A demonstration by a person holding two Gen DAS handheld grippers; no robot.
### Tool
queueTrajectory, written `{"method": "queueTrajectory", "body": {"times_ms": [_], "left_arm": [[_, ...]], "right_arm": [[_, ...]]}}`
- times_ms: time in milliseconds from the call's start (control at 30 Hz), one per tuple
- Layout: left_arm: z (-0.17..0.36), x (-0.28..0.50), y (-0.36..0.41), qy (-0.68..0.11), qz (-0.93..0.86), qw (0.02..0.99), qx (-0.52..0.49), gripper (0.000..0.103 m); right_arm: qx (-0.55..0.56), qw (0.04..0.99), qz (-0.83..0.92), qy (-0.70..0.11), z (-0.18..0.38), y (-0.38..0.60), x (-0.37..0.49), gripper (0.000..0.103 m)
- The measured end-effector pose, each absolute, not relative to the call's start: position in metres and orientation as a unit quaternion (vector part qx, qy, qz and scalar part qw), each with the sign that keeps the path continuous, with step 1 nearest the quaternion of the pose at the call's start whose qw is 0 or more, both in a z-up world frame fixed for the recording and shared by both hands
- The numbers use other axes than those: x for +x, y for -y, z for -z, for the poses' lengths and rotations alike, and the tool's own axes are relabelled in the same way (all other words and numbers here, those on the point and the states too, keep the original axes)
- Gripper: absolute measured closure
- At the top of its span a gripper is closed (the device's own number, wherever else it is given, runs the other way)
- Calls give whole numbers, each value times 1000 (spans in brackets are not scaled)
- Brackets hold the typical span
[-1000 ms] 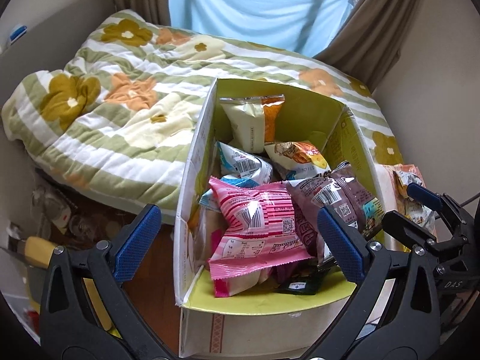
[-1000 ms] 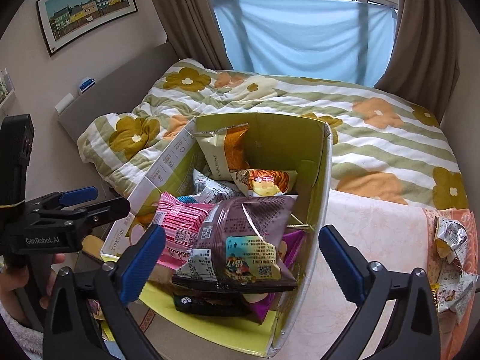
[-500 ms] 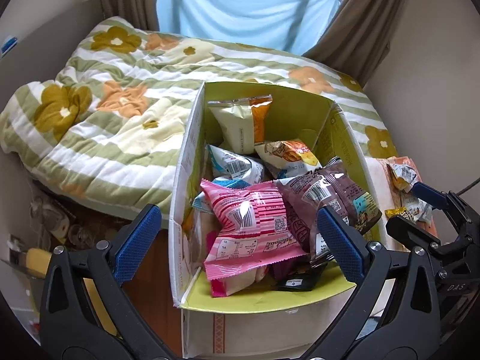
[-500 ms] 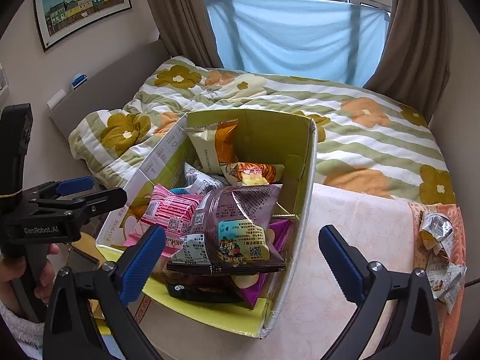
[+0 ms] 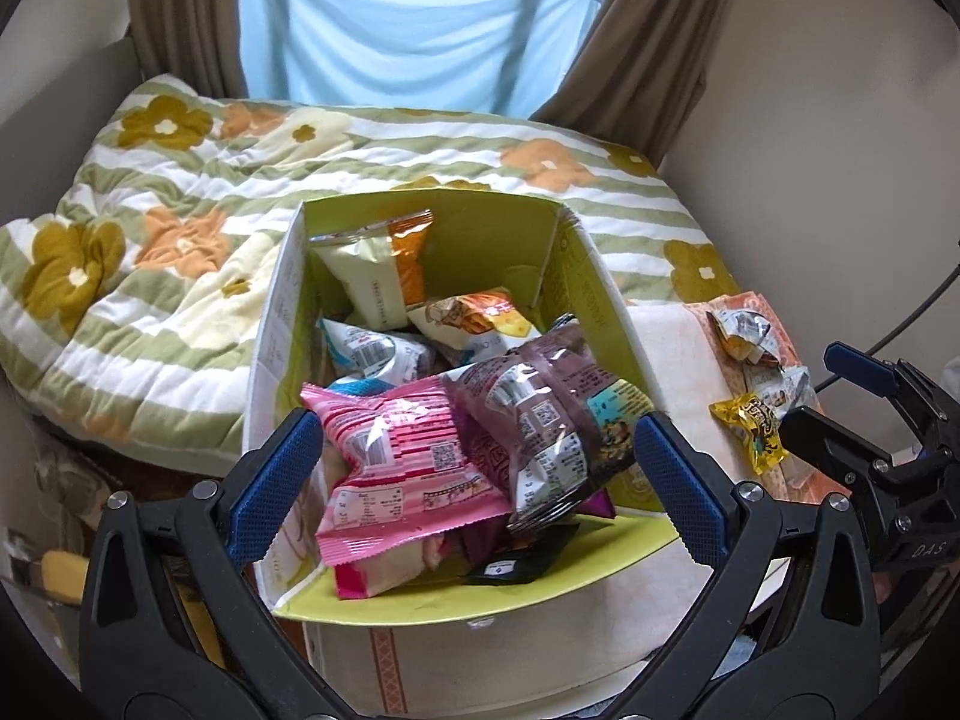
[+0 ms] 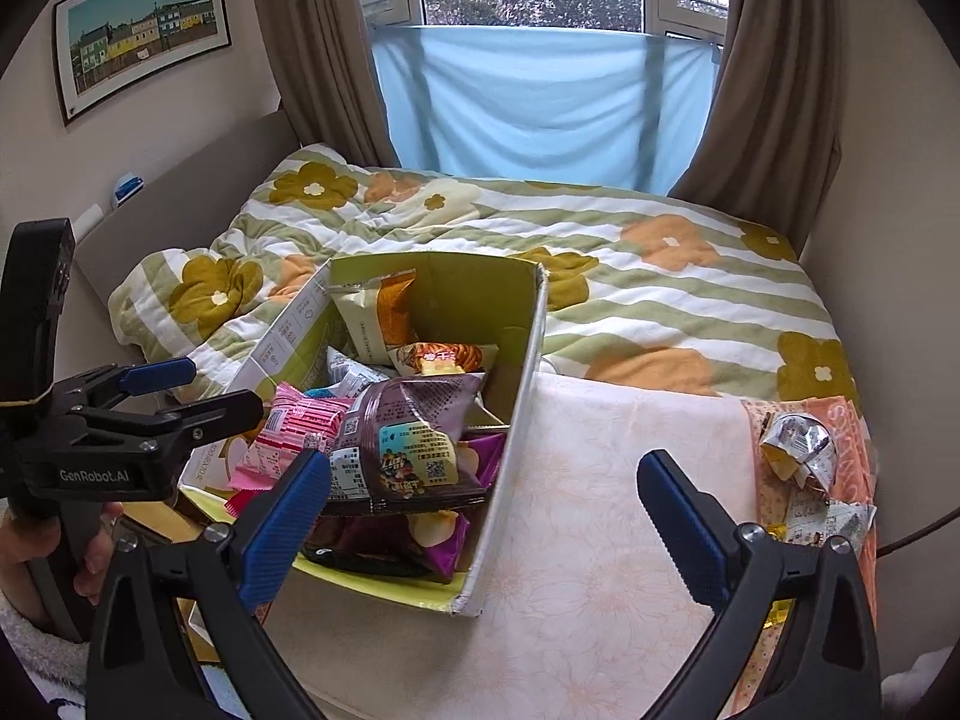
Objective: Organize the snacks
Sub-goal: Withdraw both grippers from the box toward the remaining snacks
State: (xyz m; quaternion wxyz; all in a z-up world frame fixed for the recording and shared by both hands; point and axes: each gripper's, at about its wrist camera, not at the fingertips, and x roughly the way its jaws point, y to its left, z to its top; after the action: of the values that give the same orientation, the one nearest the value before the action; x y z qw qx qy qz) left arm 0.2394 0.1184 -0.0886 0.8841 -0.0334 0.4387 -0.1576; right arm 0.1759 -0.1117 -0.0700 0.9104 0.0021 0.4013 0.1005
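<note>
A cardboard box (image 5: pixel 558 258) with a yellow-green inside holds several snack bags, among them a pink bag (image 5: pixel 408 468) and a purple-brown bag (image 5: pixel 540 420) on top. A cream and orange bag (image 5: pixel 372 276) leans on the far wall. My left gripper (image 5: pixel 474 480) hangs open above the box's near end, holding nothing. In the right wrist view the box (image 6: pixel 528 360) lies left of centre, and my right gripper (image 6: pixel 486 516) stands open over its right wall and the cloth. Loose snacks lie to the right: a yellow wrapper (image 5: pixel 756 420) and a crumpled silver pack (image 6: pixel 798 444).
The box stands on a table with a pale flowered cloth (image 6: pixel 600 480); an orange cloth (image 6: pixel 852 420) lies under the loose snacks. Behind is a bed with a striped flower quilt (image 6: pixel 660 276). A hand (image 6: pixel 24 540) holds the left gripper (image 6: pixel 204 387). A wall stands at the right.
Both grippers have drawn back and up from the box, which looks smaller now. The left view has swung right, showing more of the loose snacks. Nothing was taken hold of.
</note>
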Motion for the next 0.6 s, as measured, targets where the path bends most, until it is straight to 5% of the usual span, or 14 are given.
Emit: {"method": "queueTrajectory", "body": {"times_ms": [600], "left_arm": [[73,232,55,-428,180,886,-1,0]], "right_arm": [[-12,915,-58,-398,60,290,173,1]]}}
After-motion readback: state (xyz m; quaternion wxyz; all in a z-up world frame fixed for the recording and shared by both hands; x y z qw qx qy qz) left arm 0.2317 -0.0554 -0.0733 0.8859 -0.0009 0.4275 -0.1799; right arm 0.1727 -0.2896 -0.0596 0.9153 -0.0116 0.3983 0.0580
